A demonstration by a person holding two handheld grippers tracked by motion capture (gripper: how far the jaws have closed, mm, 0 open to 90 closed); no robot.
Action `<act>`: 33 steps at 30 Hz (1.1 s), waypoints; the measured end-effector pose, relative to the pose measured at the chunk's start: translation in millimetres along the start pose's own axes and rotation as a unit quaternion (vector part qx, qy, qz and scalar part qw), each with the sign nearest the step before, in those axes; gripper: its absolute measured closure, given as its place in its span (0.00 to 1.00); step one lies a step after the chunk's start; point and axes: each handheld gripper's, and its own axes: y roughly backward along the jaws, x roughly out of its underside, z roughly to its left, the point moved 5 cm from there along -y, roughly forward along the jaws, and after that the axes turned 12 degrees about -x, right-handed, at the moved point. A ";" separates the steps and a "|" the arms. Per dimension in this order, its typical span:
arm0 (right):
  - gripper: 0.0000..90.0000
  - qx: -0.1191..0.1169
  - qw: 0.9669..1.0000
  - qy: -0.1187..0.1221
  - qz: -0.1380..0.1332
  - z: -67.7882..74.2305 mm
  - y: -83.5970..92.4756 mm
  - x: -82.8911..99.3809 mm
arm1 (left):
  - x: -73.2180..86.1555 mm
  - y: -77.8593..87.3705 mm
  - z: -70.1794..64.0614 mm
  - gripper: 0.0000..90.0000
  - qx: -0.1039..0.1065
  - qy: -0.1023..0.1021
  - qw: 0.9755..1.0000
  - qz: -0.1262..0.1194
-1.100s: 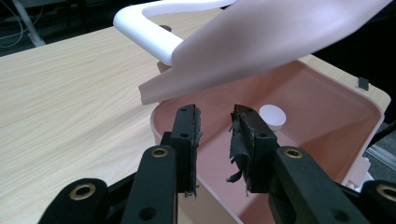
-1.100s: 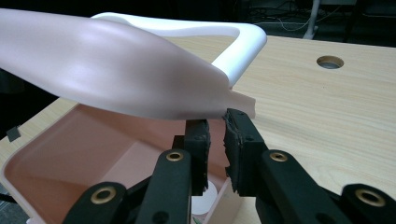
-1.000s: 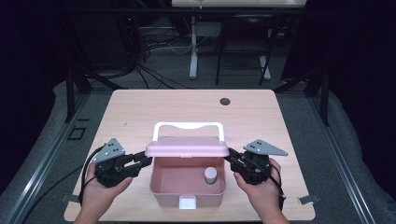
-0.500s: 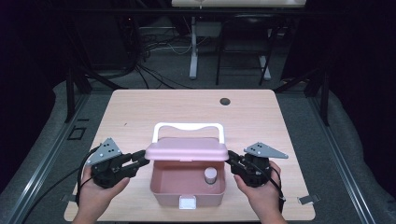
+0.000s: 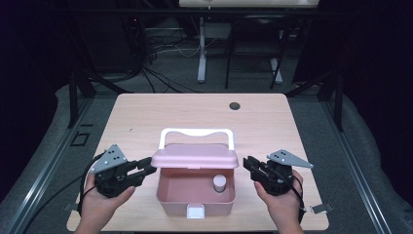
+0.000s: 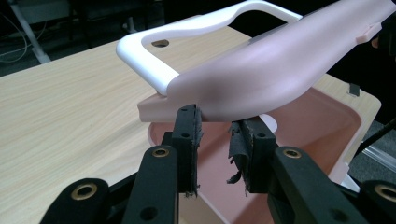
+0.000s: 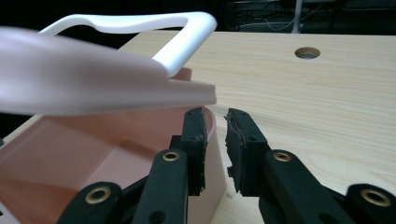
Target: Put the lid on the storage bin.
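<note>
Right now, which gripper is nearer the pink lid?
Left. The left gripper has its fingers right at the lid's left end, tips under its edge. The right gripper sits just off the lid's right end, a small gap showing.

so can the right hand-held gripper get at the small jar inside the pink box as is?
Probably not straight in: the pink lid hangs partly over the box, above the jar. The right hand-held gripper sits outside the wall, jaws empty.
</note>
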 end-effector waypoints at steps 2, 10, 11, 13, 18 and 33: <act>0.84 -0.003 1.000 -0.007 -0.004 -2.6 -0.1 -0.1 | 1.8 0.6 -0.9 0.79 0.001 0.000 1.000 0.001; 0.82 -0.003 1.000 -0.003 -0.003 -3.1 -1.8 0.9 | 6.6 4.5 -3.6 0.78 0.006 -0.001 1.000 -0.004; 0.82 -0.004 1.000 -0.004 -0.003 -3.5 -1.8 0.9 | 6.9 5.0 -3.5 0.78 0.007 -0.002 1.000 -0.003; 0.82 -0.004 1.000 -0.006 -0.005 -4.0 -1.8 0.5 | 7.5 6.0 -4.2 0.78 0.008 -0.002 1.000 -0.004; 0.82 -0.006 1.000 -0.007 -0.005 -4.7 -2.0 0.8 | 8.4 8.1 -6.3 0.78 0.007 -0.004 1.000 -0.006; 0.80 -0.005 1.000 -0.014 -0.009 -8.7 -3.9 4.0 | 14.2 13.0 -9.3 0.78 0.007 -0.005 1.000 -0.005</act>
